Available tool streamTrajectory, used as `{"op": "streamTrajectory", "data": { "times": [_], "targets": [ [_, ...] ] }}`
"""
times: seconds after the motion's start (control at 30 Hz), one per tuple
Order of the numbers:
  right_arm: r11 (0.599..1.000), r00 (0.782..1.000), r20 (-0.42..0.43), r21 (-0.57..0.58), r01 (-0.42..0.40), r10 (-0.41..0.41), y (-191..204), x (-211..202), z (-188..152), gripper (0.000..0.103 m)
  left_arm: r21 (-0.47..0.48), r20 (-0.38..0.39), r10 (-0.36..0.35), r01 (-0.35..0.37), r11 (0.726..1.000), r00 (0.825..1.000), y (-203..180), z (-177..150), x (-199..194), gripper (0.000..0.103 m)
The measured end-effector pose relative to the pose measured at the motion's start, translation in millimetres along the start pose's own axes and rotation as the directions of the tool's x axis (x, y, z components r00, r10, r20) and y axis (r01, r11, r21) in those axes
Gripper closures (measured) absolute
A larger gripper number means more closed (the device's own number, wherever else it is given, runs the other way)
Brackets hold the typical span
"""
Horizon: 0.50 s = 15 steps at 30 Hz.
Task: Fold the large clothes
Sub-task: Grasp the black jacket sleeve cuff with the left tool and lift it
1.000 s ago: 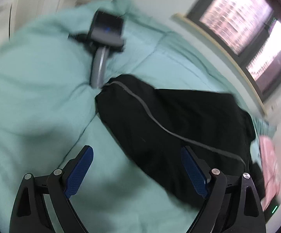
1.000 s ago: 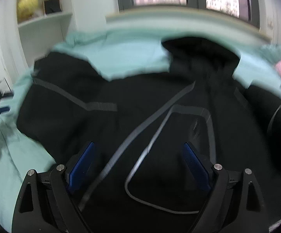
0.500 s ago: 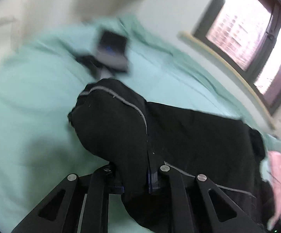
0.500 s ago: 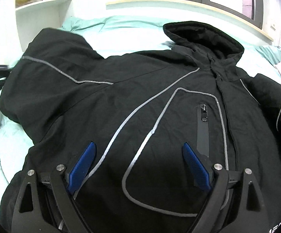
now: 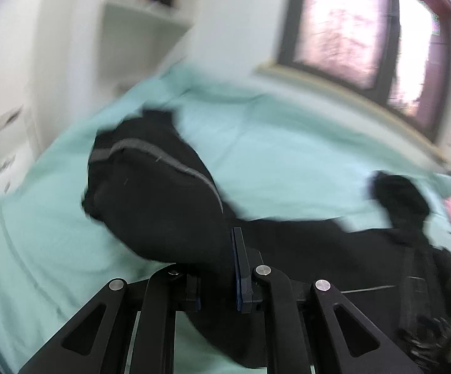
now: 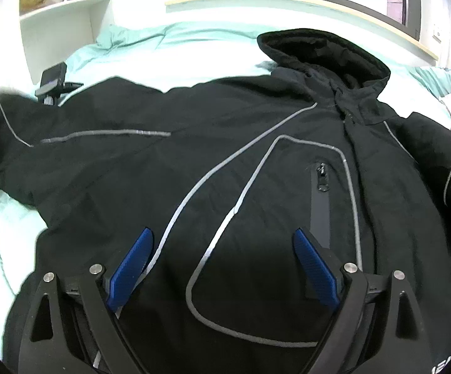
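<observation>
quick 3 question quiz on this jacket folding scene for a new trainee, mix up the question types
1. True or false: the right gripper is clamped on the jacket.
2. Which part of the jacket does the left gripper hold? A) the hood B) a sleeve C) the chest pocket zipper
3. Fill in the gap: the jacket lies on a ____-coloured duvet.

Key
1. False. Its jaws stand wide apart above the jacket front, with no fabric between them.
2. B. The jaws are closed on the black sleeve with the grey stripe; the hood lies free near the window.
3. Mint green (pale teal).
</observation>
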State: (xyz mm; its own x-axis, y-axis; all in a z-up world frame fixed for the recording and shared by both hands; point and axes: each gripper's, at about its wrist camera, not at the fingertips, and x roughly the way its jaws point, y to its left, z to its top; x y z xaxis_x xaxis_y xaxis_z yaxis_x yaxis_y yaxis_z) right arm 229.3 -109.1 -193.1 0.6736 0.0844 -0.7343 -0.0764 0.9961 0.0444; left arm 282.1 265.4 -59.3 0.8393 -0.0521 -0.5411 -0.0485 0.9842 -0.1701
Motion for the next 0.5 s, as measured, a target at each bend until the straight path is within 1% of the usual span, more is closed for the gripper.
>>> {"op": "streamTrajectory", "data": {
  "times": [0.1, 0.2, 0.23, 0.3, 0.33, 0.4, 0.47, 0.5],
  "targets": [
    [1.0, 0.999, 0.041, 0.022, -0.01, 0.01, -7.0, -26.1, 8.4, 0.011, 0.08, 0.037, -0.108, 0.105, 0.991, 0.993, -58.1, 7.6, -27.4, 0.089],
    [0.999, 0.996, 0.09, 0.032, -0.019, 0.016, -17.8, -61.3, 19.4, 0.011, 0.147, 0.03, -0.224, 0.218, 0.965, 0.974, -123.6, 6.2, -45.3, 0.089],
    [0.999, 0.994, 0.107, 0.033, -0.019, 0.016, -23.0, -73.8, 23.1, 0.011, 0.167, 0.014, -0.274, 0.268, 0.949, 0.962, -149.3, 4.8, -47.2, 0.089],
    [0.999, 0.991, 0.131, 0.029, -0.015, 0.011, -33.3, -94.3, 28.6, 0.011, 0.189, -0.023, -0.332, 0.33, 0.925, 0.943, -184.2, -0.2, -48.9, 0.089],
    [1.0, 0.99, 0.14, 0.027, -0.005, 0.001, -40.2, -104.3, 30.2, 0.011, 0.206, -0.049, -0.365, 0.367, 0.907, 0.93, -208.6, -4.8, -46.3, 0.089],
    [0.999, 0.99, 0.139, 0.016, 0.032, -0.034, -53.8, -115.1, 30.8, 0.011, 0.236, -0.094, -0.395, 0.406, 0.883, 0.914, -244.8, -14.6, -46.2, 0.089],
    [0.996, 0.988, 0.131, 0.021, 0.081, -0.083, -75.0, -117.7, 29.6, 0.011, 0.254, -0.17, -0.424, 0.455, 0.853, 0.889, -282.6, -33.2, -31.2, 0.089],
    [0.994, 0.987, 0.123, 0.037, 0.104, -0.107, -90.6, -115.7, 28.6, 0.011, 0.248, -0.208, -0.432, 0.474, 0.845, 0.878, -296.5, -43.0, -23.0, 0.089]
  ]
}}
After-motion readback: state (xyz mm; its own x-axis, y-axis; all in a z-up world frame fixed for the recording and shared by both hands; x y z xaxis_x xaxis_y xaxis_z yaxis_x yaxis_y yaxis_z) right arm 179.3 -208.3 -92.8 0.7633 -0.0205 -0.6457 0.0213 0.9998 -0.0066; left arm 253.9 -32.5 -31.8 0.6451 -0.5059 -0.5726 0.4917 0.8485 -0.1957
